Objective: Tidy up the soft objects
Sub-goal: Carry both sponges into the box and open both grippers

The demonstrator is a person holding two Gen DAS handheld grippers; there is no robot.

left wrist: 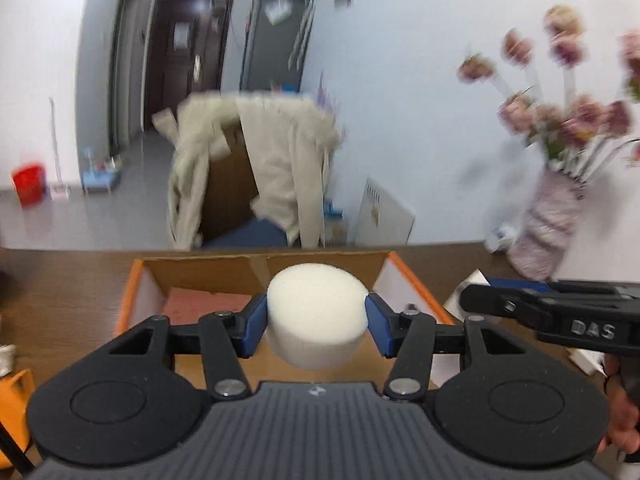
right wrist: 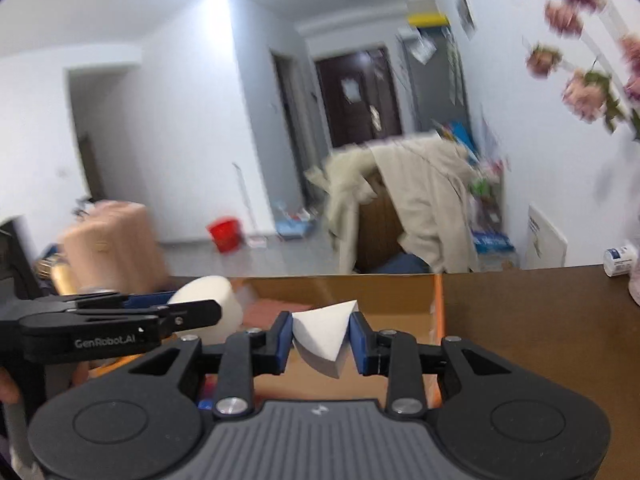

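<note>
"GenRobot.AI" on left gripper [right wrist: 192, 312]

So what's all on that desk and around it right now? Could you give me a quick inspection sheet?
Surface: brown wooden table.
Job's things: white foam cylinder, white foam wedge, open cardboard box with orange edges beneath them.
Clutter: vase of pink flowers, small white bottle.
Grippers: left gripper clamps the cylinder; right gripper clamps the wedge.
Cables: nothing seen.
Surroundings: beige coat draped over furniture, red bucket, dark door.
</note>
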